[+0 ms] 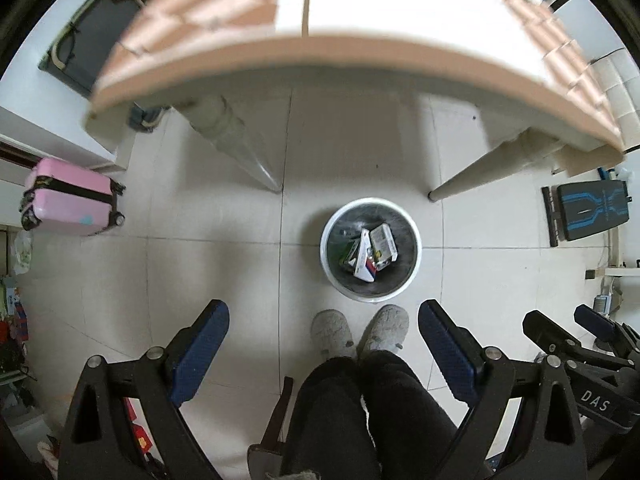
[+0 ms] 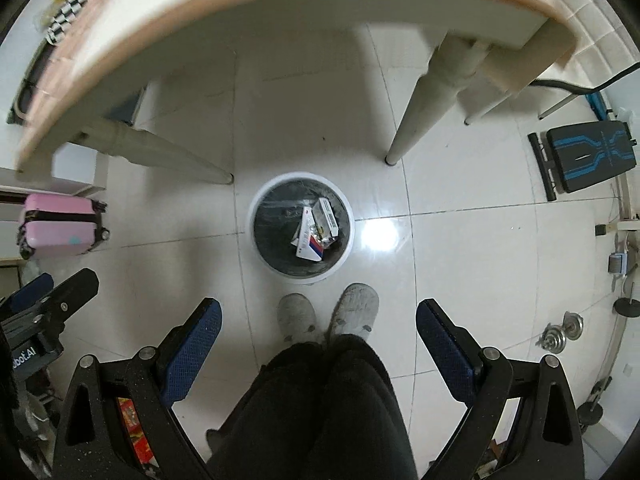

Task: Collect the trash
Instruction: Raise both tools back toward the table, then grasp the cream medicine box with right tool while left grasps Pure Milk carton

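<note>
A white round bin [image 1: 415, 258] with a dark liner stands on the tiled floor, just in front of the table. It holds several pieces of trash [image 1: 370, 254], mostly small cartons and wrappers. The bin [image 2: 350, 236] and its trash [image 2: 314, 236] also show in the right wrist view. My left gripper [image 1: 323, 322] is open and empty, held high above the floor on the near side of the bin. My right gripper [image 2: 319, 320] is open and empty at a like height; it also shows at the right edge of the left wrist view [image 1: 568, 330].
A table [image 1: 360, 52] with pale legs [image 1: 240, 152] overhangs the floor beyond the bin. The person's legs and grey slippers [image 1: 360, 330] stand just before the bin. A pink suitcase [image 1: 68, 196] is at the left, a black-and-blue bench [image 1: 592, 210] at the right, dumbbells [image 2: 562, 330] lower right.
</note>
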`<state>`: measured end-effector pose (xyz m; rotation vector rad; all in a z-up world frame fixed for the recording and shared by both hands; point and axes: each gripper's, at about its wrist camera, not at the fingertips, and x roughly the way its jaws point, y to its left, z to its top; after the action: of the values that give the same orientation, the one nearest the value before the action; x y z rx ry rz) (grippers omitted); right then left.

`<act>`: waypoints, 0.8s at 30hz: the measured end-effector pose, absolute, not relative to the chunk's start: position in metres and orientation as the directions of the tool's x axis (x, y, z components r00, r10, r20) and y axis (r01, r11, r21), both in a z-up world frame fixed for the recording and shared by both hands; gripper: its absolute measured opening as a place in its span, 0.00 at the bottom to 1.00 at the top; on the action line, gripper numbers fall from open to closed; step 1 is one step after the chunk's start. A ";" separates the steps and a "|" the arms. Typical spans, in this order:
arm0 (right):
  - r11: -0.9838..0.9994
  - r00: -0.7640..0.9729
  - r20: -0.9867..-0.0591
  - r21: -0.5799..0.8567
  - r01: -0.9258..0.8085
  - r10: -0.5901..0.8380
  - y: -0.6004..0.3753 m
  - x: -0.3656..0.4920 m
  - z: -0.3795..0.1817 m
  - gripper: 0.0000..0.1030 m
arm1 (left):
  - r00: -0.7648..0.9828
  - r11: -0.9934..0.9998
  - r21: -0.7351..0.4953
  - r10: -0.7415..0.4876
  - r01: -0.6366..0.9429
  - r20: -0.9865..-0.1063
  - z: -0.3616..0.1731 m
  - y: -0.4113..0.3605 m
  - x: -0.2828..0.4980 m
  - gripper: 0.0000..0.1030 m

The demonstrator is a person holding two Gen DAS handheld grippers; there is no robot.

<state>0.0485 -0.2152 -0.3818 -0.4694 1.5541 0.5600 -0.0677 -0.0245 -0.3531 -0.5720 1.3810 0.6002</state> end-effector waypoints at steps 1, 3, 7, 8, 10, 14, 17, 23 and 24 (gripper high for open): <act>0.796 -0.056 -0.997 0.074 -0.601 0.051 -0.214 0.048 -0.366 0.96 | 0.104 0.727 -0.026 0.063 -0.687 -0.993 -0.342 -0.024 -0.067 0.94; 0.799 -0.045 -0.995 0.094 -0.593 0.084 -0.211 0.049 -0.337 0.96 | 0.130 0.730 -0.019 0.096 -0.684 -0.987 -0.318 -0.021 -0.064 0.94; 0.803 0.000 -0.987 0.131 -0.581 0.161 -0.197 0.063 -0.283 0.96 | 0.187 0.715 -0.029 0.143 -0.698 -0.972 -0.277 -0.008 -0.051 0.94; 0.805 0.010 -0.984 0.140 -0.576 0.179 -0.193 0.069 -0.271 0.96 | 0.197 0.711 -0.032 0.151 -0.703 -0.969 -0.270 -0.003 -0.045 0.94; 0.807 0.024 -0.977 0.163 -0.567 0.214 -0.183 0.087 -0.250 0.96 | 0.213 0.701 -0.032 0.172 -0.712 -0.962 -0.256 0.007 -0.036 0.94; 0.809 0.062 -0.963 0.184 -0.559 0.262 -0.159 0.133 -0.220 0.96 | 0.234 0.679 -0.024 0.219 -0.733 -0.947 -0.235 0.039 0.003 0.94; 0.809 0.068 -0.959 0.193 -0.556 0.275 -0.139 0.176 -0.214 0.96 | 0.226 0.654 -0.028 0.221 -0.756 -0.949 -0.228 0.061 0.038 0.94; 0.792 0.060 -0.968 0.163 -0.588 0.244 -0.083 0.297 -0.224 0.96 | 0.197 0.557 -0.076 0.160 -0.827 -0.967 -0.241 0.118 0.142 0.94; 0.789 0.058 -0.971 0.152 -0.595 0.231 -0.072 0.320 -0.230 0.96 | 0.199 0.544 -0.094 0.138 -0.834 -0.970 -0.244 0.125 0.157 0.94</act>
<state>0.3203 -0.0716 -0.2296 -0.3246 1.3788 0.6422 0.1566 0.1249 -0.2444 -0.7319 1.1794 0.7718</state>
